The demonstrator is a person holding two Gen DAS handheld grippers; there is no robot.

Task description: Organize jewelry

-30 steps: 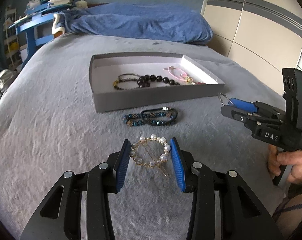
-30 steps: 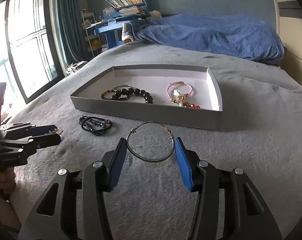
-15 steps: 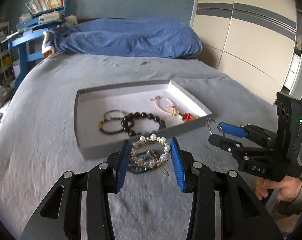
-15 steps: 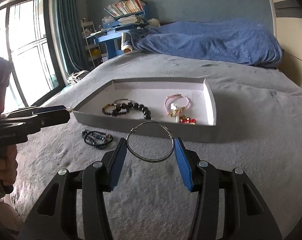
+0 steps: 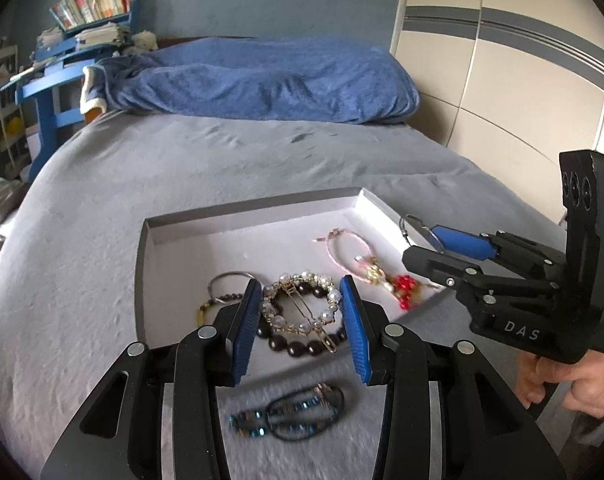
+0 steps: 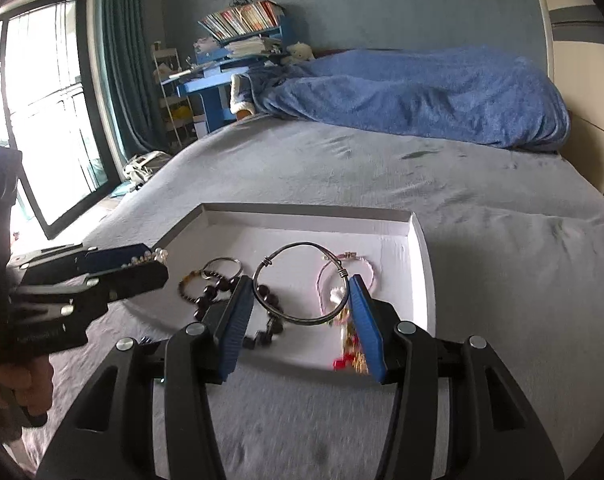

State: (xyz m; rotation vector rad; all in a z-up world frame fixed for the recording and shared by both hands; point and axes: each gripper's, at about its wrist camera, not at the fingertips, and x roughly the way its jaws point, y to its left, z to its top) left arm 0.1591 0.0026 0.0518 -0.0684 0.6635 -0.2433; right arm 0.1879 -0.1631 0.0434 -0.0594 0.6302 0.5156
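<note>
My left gripper [image 5: 299,306] is shut on a pearl hair clip [image 5: 297,304] and holds it above the near edge of the grey tray [image 5: 261,210]. My right gripper [image 6: 302,300] is shut on a silver wire bangle [image 6: 302,284], also above the tray [image 6: 310,212]. Inside the tray lie a dark bead bracelet [image 5: 302,346], a thin silver ring bracelet [image 5: 227,278] and a pink cord bracelet with a red charm [image 5: 354,248]. A blue-beaded black bracelet [image 5: 289,420] lies on the bed in front of the tray. The right gripper [image 5: 426,240] also shows in the left wrist view, the left gripper [image 6: 149,258] in the right wrist view.
The tray sits on a grey bedspread [image 6: 502,260]. A blue blanket [image 5: 261,80] lies bunched at the head of the bed. A blue desk with books [image 6: 229,60] and a window [image 6: 41,100] stand to the left, wardrobe doors [image 5: 502,60] to the right.
Both grippers lifted their items off the bed and moved forward over the tray. The blue-beaded bracelet now lies beneath and behind the left fingers.
</note>
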